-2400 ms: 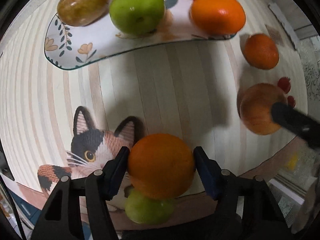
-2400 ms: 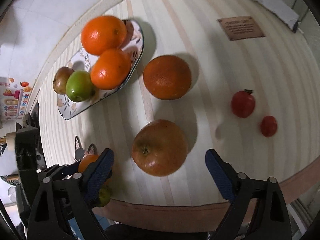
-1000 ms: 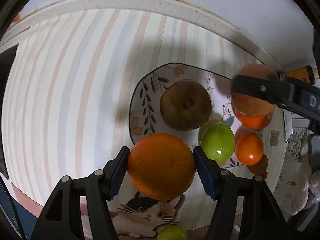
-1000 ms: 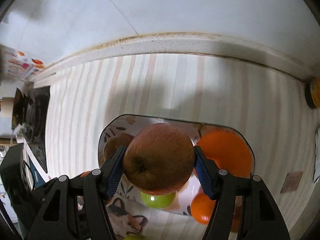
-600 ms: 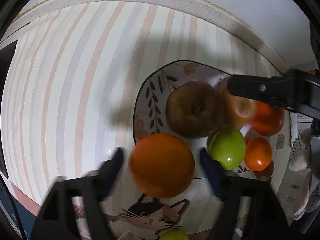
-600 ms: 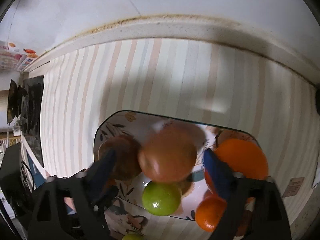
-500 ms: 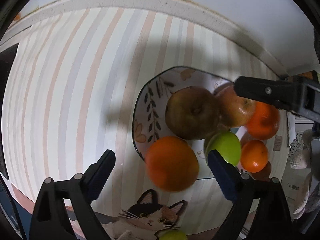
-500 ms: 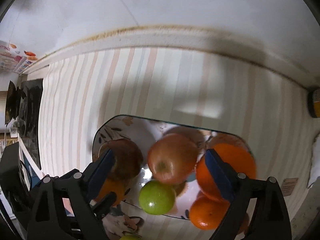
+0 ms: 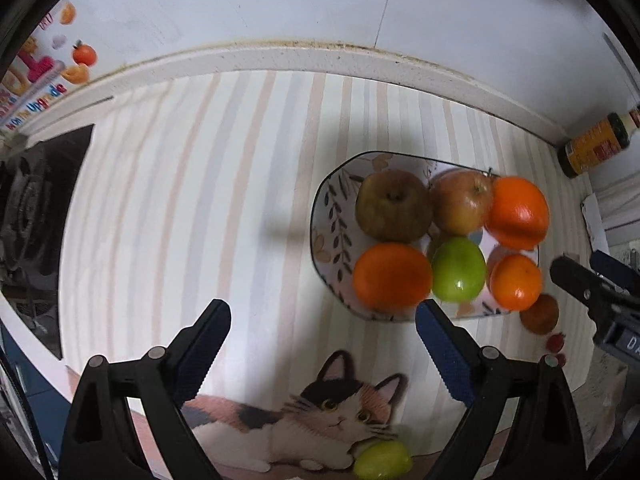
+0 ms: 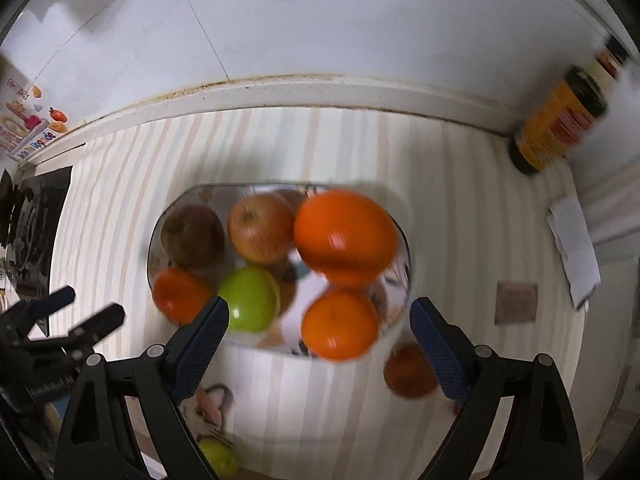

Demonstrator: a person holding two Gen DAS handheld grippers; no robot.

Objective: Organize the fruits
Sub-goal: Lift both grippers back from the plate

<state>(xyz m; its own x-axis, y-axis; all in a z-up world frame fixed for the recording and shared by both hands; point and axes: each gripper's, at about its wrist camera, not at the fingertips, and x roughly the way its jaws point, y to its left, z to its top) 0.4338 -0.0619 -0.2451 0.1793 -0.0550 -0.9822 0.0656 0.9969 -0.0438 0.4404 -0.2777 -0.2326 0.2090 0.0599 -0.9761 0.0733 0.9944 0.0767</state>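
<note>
A floral plate (image 9: 326, 216) on the striped mat holds a brown apple (image 9: 394, 210), a red apple (image 9: 460, 202), a green apple (image 9: 458, 268) and three oranges, the nearest one (image 9: 390, 274) at its front left. My left gripper (image 9: 322, 344) is open and empty, pulled back left of the plate. My right gripper (image 10: 319, 336) is open and empty above the plate's (image 10: 404, 240) front edge. A dark orange (image 10: 408, 372) lies on the mat by the right finger. A small green fruit (image 9: 382, 464) lies at the mat's near edge.
Two small red tomatoes (image 9: 555, 343) lie right of the plate. A yellow-labelled jar (image 10: 556, 120) stands by the back wall. A black stove (image 9: 28, 216) is at the left. A cat picture (image 9: 332, 412) marks the mat's front.
Both grippers let go of their fruit: the orange and the red apple now rest on the plate. Both grippers have pulled back, open.
</note>
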